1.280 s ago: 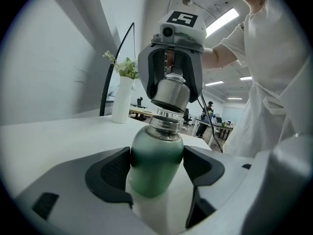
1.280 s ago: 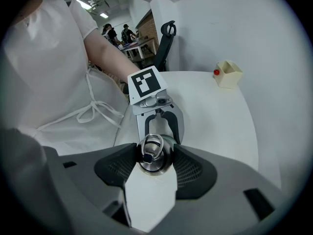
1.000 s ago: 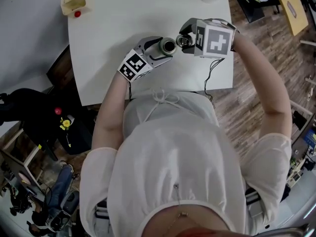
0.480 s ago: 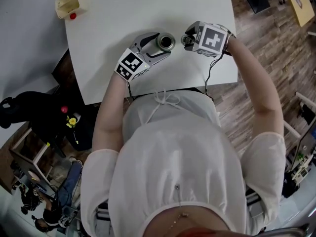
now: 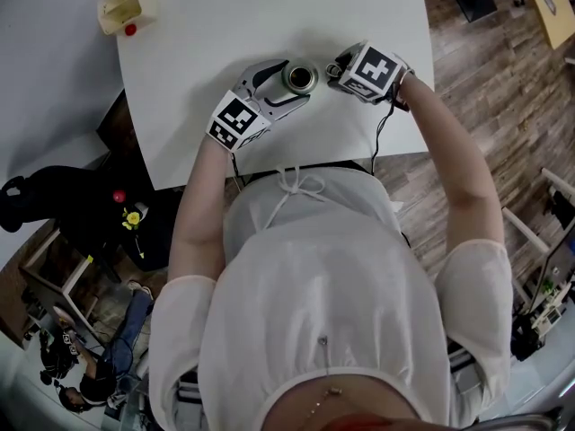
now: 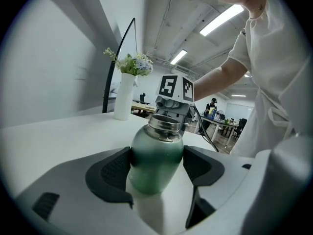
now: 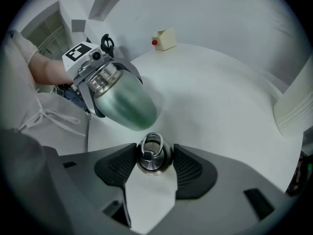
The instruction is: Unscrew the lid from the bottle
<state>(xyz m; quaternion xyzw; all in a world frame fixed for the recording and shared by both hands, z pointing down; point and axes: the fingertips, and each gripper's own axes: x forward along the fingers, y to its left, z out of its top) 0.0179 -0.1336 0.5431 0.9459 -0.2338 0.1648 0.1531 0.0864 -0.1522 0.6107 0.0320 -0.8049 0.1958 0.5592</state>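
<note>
Left gripper (image 6: 156,169) clamped on green bottle (image 5: 301,78), mouth bare, over white table (image 5: 207,25) near its front edge; broad open surface beyond. Right gripper (image 7: 154,164) closed on steel lid (image 7: 150,153), just beside bottle mouth, clear of it.

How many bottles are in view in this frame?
1. The green metal bottle is clamped between the fingers of the left gripper over the white table, its mouth open. Its steel lid sits in the right gripper. No other bottle shows.
</note>
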